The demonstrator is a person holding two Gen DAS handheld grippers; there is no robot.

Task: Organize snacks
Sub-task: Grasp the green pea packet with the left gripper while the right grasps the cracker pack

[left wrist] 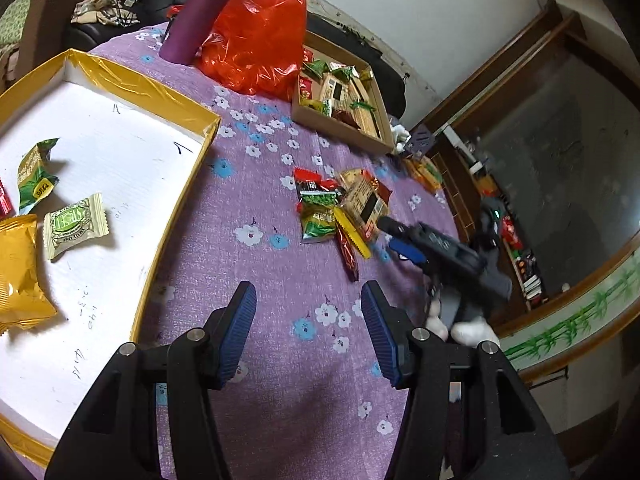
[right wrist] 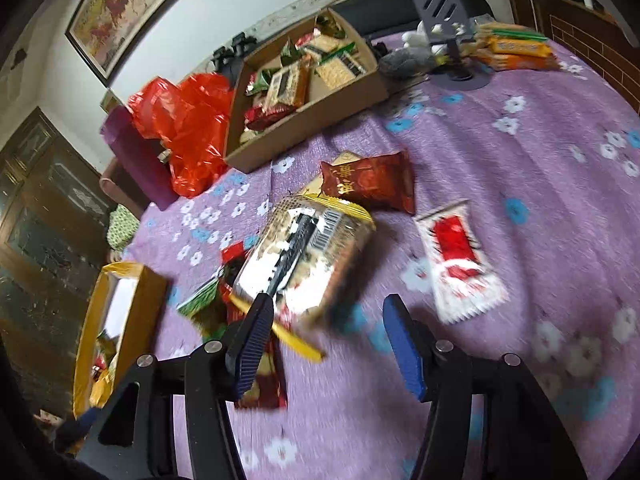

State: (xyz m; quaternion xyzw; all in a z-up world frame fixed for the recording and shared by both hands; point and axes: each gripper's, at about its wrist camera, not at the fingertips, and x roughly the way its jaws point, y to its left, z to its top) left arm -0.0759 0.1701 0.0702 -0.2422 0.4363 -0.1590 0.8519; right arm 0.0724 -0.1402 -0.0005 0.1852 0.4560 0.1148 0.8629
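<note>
Right tongs (right wrist: pixel 328 344) blurred over snack pile (right wrist: pixel 312 256)

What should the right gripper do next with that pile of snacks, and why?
Probably ease the right gripper forward and close on the big cracker pack. The gripper is open and empty, and that pack lies on top of the loose pile, right ahead of its fingers, so it looks easiest to take first.

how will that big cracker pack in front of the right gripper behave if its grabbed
The cracker pack looks boxy, so probably fairly stiff and light. Its glossy film may slip between the pads. It lies partly on other snacks, so it could tilt when nudged.
</note>
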